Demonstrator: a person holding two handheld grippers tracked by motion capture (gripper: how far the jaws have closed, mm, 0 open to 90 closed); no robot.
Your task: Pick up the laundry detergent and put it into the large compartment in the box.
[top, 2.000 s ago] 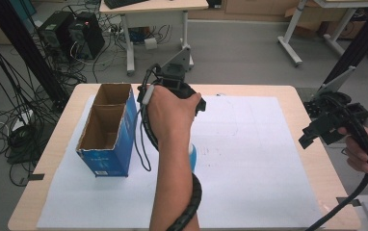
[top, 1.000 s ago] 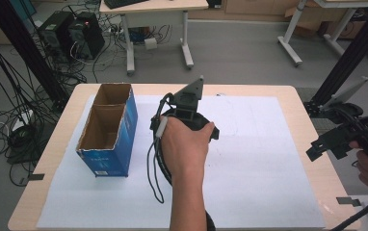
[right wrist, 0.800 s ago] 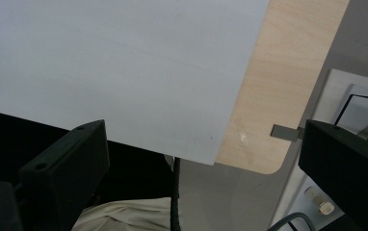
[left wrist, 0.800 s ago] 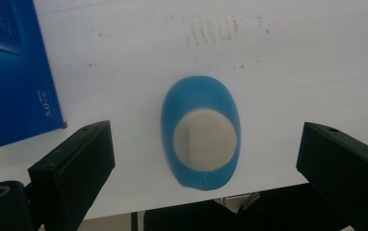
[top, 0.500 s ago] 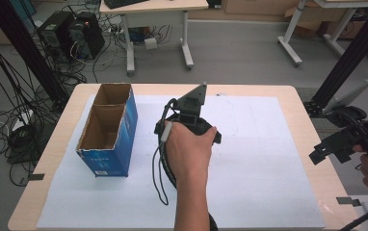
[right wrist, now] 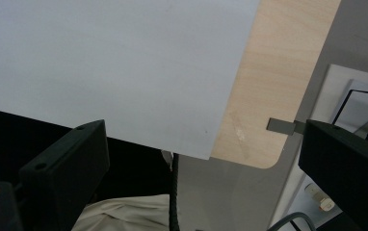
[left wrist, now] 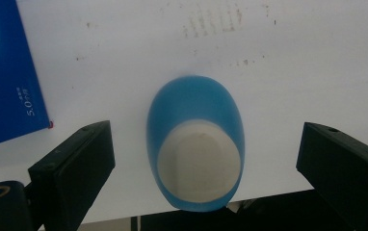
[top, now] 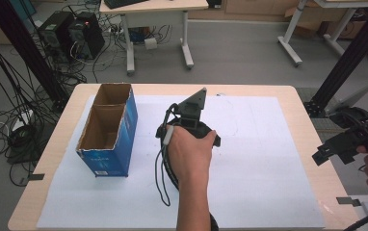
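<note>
White sheet [top: 269, 159] on a wooden table [top: 312, 168], cabled office floor behind.
Blue box [top: 109, 132], centre-left, reads "5.0"; left gripper [left wrist: 206, 159] wide around a blue cup [left wrist: 195, 144]; right gripper [right wrist: 201, 168] wide, empty.

Smooth matt blue object [left wrist: 195, 144] on white paper sheet [left wrist: 288, 72], cardboard box [top: 109, 130] beside

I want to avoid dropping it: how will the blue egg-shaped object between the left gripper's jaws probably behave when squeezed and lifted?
The blue egg-shaped object has rounded, smooth-looking sides, so it may slip out of the flat jaws of the left gripper unless they close across its widest part. If nudged, it will probably roll on the white sheet. It looks small, so likely light; its stiffness cannot be judged.
</note>
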